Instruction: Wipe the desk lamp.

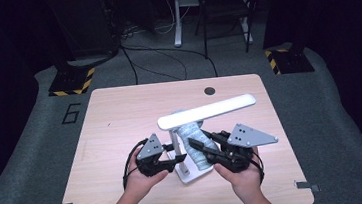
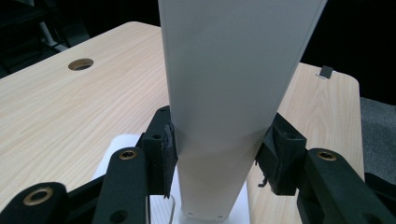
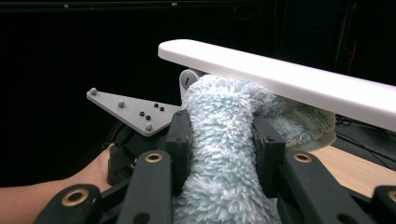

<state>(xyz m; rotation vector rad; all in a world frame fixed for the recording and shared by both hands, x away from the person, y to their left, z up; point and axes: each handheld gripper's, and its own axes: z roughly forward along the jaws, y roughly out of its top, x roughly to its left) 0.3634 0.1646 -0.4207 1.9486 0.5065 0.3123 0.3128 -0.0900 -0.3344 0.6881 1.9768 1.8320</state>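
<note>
**Lamp stem clamped, cloth at the lamp**

Left gripper [image 1: 167, 159] pinches the flat white stem of the white desk lamp [image 2: 224, 116], jaws pressed on both its edges, just above the lamp's base on the pale wooden table [image 1: 120, 118]. Right gripper [image 1: 208, 147] is clamped on a fluffy light-blue cloth [image 3: 219, 154], held against the stem under the long white lamp head [image 1: 207, 111].

The lamp [image 1: 205, 111] looks like smooth white plastic with a soft satin sheen, its post [image 2: 233, 93] the same. Pressed against it, the cloth [image 3: 219, 154] is fluffy pale-blue pile, thick and matt. Both grippers [image 1: 166, 156] [image 1: 204, 145] are matt black plastic with brass-coloured rivets and grey plates. Under the lamp, the table [image 1: 120, 118] is pale wood-grain, smooth, low gloss.
</note>
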